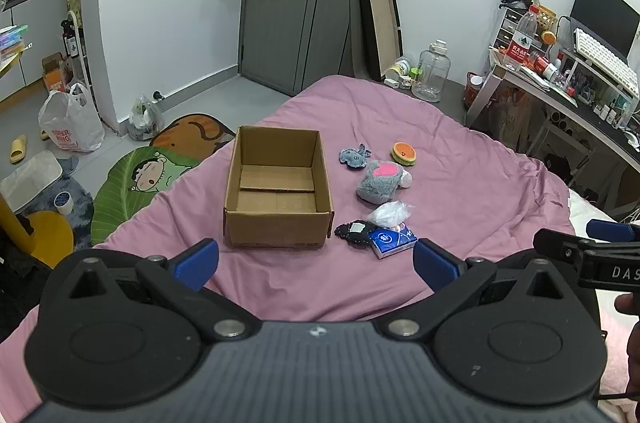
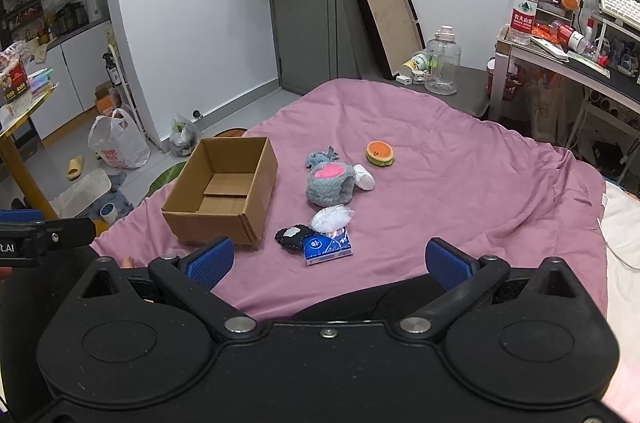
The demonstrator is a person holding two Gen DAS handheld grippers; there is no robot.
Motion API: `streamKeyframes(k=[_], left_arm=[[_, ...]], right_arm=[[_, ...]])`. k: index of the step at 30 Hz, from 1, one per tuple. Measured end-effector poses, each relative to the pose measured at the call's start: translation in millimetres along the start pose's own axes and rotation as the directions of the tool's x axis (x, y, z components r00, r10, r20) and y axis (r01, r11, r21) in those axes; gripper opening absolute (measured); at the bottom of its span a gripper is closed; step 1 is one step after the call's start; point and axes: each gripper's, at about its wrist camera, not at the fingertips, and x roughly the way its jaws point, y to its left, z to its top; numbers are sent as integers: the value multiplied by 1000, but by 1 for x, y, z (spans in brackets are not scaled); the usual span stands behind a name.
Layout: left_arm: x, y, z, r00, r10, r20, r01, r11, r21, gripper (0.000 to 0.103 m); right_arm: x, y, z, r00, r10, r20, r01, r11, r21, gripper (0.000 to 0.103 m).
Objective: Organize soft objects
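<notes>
An open, empty cardboard box (image 1: 278,189) (image 2: 224,189) sits on a pink bedspread (image 1: 460,191) (image 2: 460,191). To its right lie soft things: a small blue plush (image 1: 354,156) (image 2: 322,157), a grey furry plush with a pink patch (image 1: 378,183) (image 2: 330,185), an orange burger-like toy (image 1: 403,153) (image 2: 380,153), a clear plastic bag (image 1: 390,213) (image 2: 332,217), a black pouch (image 1: 354,233) (image 2: 292,237) and a blue tissue pack (image 1: 392,242) (image 2: 328,246). My left gripper (image 1: 316,263) and right gripper (image 2: 330,261) are open and empty, held near the bed's front edge, short of the objects.
A desk (image 1: 560,91) (image 2: 560,59) with bottles, keyboard and monitor stands at the right. A large clear jug (image 1: 432,71) (image 2: 442,63) and a leaning tray (image 2: 386,23) are on the floor beyond the bed. Floor mats (image 1: 132,183) and bags (image 1: 70,123) lie left.
</notes>
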Motion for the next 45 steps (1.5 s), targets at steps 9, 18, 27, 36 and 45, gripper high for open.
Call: streamKeyframes(k=[9, 18, 27, 36, 45], left_arm=[[14, -1, 5, 1000, 0, -24, 1, 1000, 3, 103], [39, -10, 10, 999, 10, -50, -10, 1000, 7, 103], [63, -14, 17, 999, 22, -40, -22, 1000, -22, 102], [97, -26, 23, 998, 9, -65, -10, 1000, -24, 100], [133, -46, 23, 995, -15, -103, 12, 999, -32, 92]], right_arm=[[14, -5, 1, 1000, 2, -24, -1, 1000, 6, 103], [38, -18, 2, 998, 2, -62, -1, 1000, 30, 103], [67, -40, 4, 993, 74, -91, -63, 991, 120, 103], [100, -60, 6, 985, 136, -107, -114, 975, 193, 103], [133, -83, 6, 977, 183, -113, -145, 948, 283, 102]])
